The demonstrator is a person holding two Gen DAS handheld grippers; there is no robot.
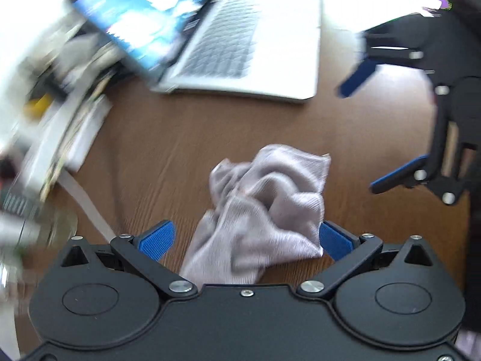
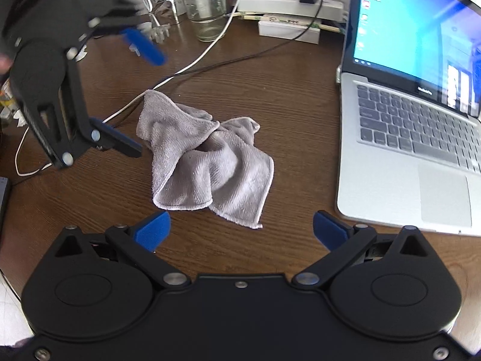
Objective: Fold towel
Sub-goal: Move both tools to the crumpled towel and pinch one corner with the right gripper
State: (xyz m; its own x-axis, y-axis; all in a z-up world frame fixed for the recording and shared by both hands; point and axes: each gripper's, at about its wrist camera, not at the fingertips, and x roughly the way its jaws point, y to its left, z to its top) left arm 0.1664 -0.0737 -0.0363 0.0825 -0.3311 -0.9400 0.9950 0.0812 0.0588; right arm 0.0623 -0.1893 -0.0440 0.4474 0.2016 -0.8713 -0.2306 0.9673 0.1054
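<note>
A small grey towel (image 2: 207, 158) lies crumpled on the brown wooden table (image 2: 300, 105); it also shows in the left wrist view (image 1: 264, 210). My left gripper (image 1: 245, 239) is open, its blue pads on either side of the towel's near end, holding nothing. In the right wrist view it (image 2: 141, 96) hovers at the towel's left side. My right gripper (image 2: 240, 228) is open and empty, just short of the towel's near edge. In the left wrist view it (image 1: 375, 132) hangs wide open to the right of the towel.
An open silver laptop (image 2: 415, 138) stands right of the towel, also in the left wrist view (image 1: 240, 48). White and black cables (image 2: 192, 66) run behind the towel. A glass (image 2: 207, 12), a power strip (image 2: 288, 1) and clutter line the table's back. Papers (image 1: 75, 132) lie left.
</note>
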